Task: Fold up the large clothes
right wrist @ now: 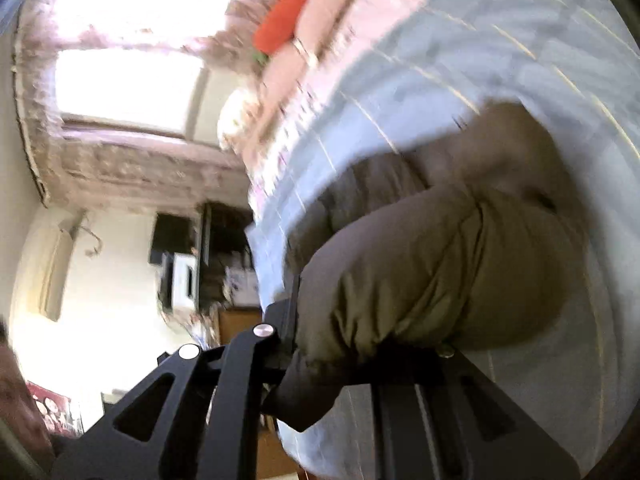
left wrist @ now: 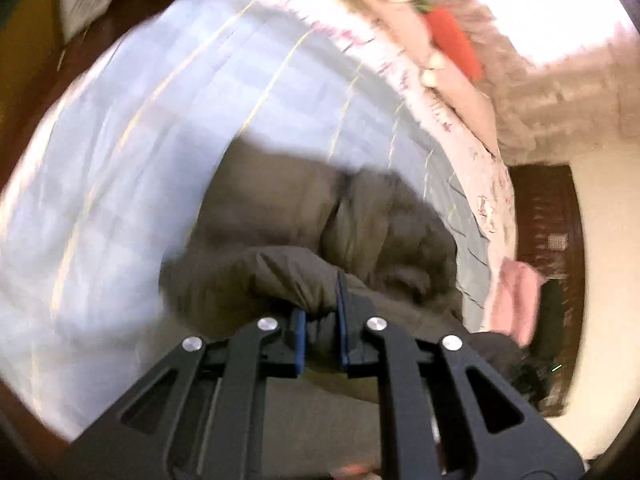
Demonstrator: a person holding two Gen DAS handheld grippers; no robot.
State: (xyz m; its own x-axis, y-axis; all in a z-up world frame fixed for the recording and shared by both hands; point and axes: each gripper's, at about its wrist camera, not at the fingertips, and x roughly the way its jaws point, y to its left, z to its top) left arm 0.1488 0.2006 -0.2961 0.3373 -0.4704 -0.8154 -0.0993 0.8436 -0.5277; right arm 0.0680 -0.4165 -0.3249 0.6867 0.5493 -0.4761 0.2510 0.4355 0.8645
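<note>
Both grippers have a pinch of the same olive padded jacket [left wrist: 360,216], which lies bunched on the pale blue checked bedsheet [left wrist: 140,152]. The left gripper [left wrist: 322,334] is clenched on a fold of the jacket's near edge — cloth fills the gap between its blue pads. The right gripper [right wrist: 360,340] is clamped on another thick fold, which drapes over it and hides one finger. Beyond the jacket, at the far side of the bed, lie a pink floral quilt [left wrist: 452,120] and an orange carrot toy [left wrist: 454,42]. The step in hand looks like lifting the gripped edge — the opening of a fold. Next, both hands should carry that edge together across the jacket, level and taut, before letting go.
</note>
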